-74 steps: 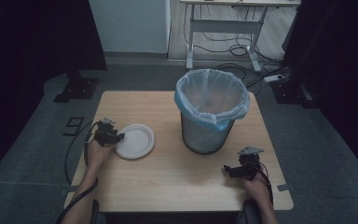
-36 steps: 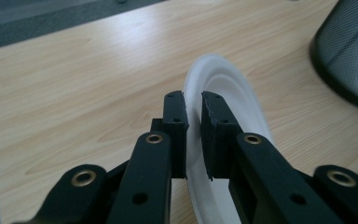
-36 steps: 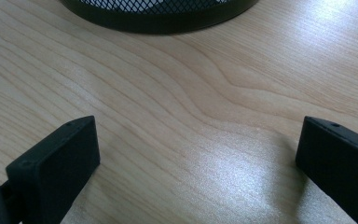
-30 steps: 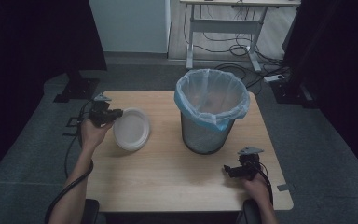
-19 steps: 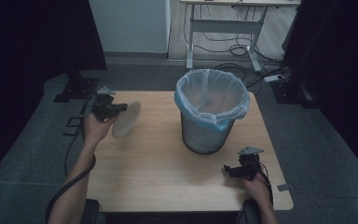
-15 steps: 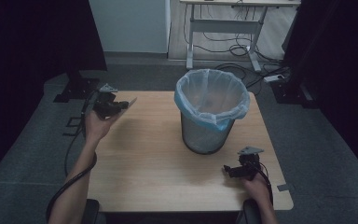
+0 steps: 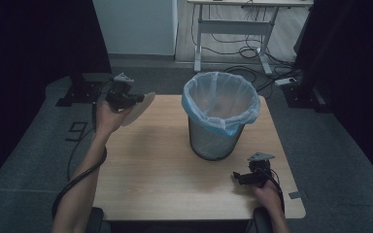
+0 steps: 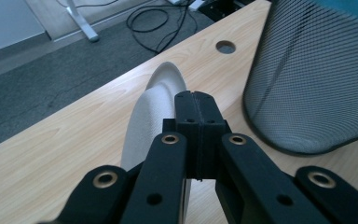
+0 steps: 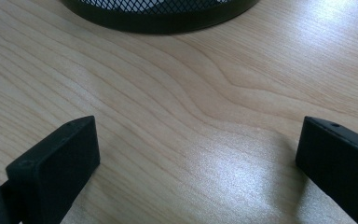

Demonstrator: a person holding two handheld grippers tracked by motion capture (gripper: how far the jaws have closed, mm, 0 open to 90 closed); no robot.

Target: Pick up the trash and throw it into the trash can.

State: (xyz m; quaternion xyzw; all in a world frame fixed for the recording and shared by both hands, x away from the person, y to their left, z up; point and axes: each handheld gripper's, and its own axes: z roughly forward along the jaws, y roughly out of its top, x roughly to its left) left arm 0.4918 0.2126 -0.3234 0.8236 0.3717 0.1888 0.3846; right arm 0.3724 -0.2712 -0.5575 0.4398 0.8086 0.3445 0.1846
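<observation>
Plate [image 7: 138, 108] pinched tight on edge by left gripper [image 7: 126, 97], up at 10 o'clock | bin [image 7: 220, 114] at 3 o'clock of it | carry high over rim, then let go | right gripper [image 7: 240, 177] wide, empty.

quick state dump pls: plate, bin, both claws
Paper plate: off the table, tilted on edge, rim pinched in the left claw.
Mesh wastebasket: upright on the table, blue liner bag folded over its rim; contents cannot be told.
Left claw: shut on the paper plate, raised above the table's far left corner.
Right claw: open, nothing between its jaws, low over the table near the wastebasket's base.
</observation>
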